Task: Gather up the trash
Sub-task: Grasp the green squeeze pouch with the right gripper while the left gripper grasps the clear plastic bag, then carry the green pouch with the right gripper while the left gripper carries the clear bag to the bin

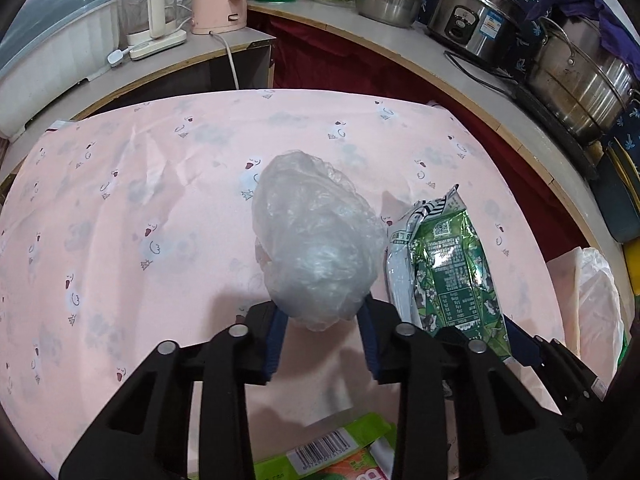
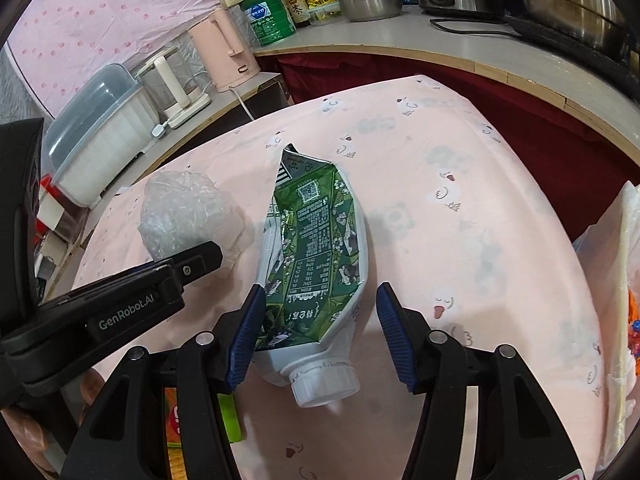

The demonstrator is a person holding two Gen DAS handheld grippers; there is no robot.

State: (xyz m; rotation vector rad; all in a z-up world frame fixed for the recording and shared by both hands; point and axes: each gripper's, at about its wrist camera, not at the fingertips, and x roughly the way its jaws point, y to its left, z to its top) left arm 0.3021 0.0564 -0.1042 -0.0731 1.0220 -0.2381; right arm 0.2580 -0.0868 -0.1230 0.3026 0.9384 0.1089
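Observation:
A crumpled clear plastic bag [image 1: 316,236] lies on the pink tablecloth [image 1: 120,220]. My left gripper [image 1: 322,320] has its blue pads on either side of the bag's near end; I cannot tell if they press it. The bag also shows in the right wrist view [image 2: 184,212], with the left gripper [image 2: 196,260] against it. A flattened green carton with a white cap [image 2: 316,248] lies between the open jaws of my right gripper [image 2: 320,320], touching the left pad. The carton shows in the left wrist view [image 1: 444,268].
A green and orange wrapper [image 1: 332,452] lies at the near edge under the left gripper. A white plastic bag [image 2: 616,320] hangs at the table's right side. Behind the table, counters hold kettles [image 1: 154,8], steel pots [image 1: 576,80], a rice cooker [image 1: 472,16] and bottles.

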